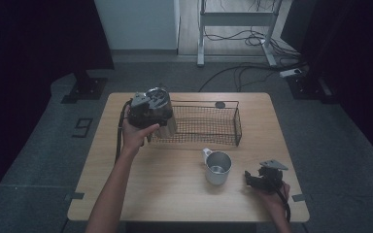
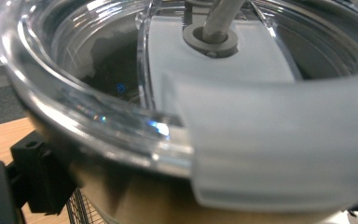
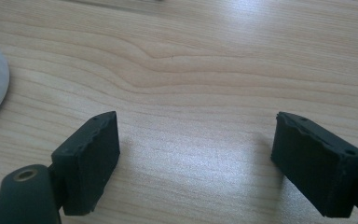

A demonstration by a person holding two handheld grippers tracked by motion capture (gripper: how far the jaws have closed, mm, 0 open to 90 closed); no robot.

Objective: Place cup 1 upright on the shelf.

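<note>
Tumbler (image 1: pixel 169 129), metal-bodied with a clear lid, sits at the left end of the wire basket (image 1: pixel 209 125), gripped by the left gripper (image 1: pixel 161 119). The person's left hand (image 1: pixel 135 136) reaches in from the near left to carry that gripper. Whether the tumbler rests on the basket or hangs just over it cannot be told from the high view. In the left gripper view the lid (image 2: pixel 98 116) is seen close up. It has a broad transparent rim, a frosted tab across its front and a thin metal rod (image 2: pixel 219 18) rising through a grey ring. A black jaw presses against the tumbler's side at the lower left, so the grip is clamped on it. A patch of the basket's mesh (image 2: pixel 81 210) shows just below.

The basket lies across the far middle of the wooden table (image 1: pixel 175 194), and a small dark round thing (image 1: pixel 220 105) is at its far rim. Nearer the person, right of centre, a pale mug (image 1: pixel 217 167) stands upright with its handle turned toward the far left, well apart from the basket.

At the near right, the right hand (image 1: pixel 274 194) rests the right gripper (image 1: pixel 248 177) low on the table, near the mug. In the right gripper view its 2 jaws stand apart over bare wood, with nothing between them (image 3: pixel 196 154).
</note>
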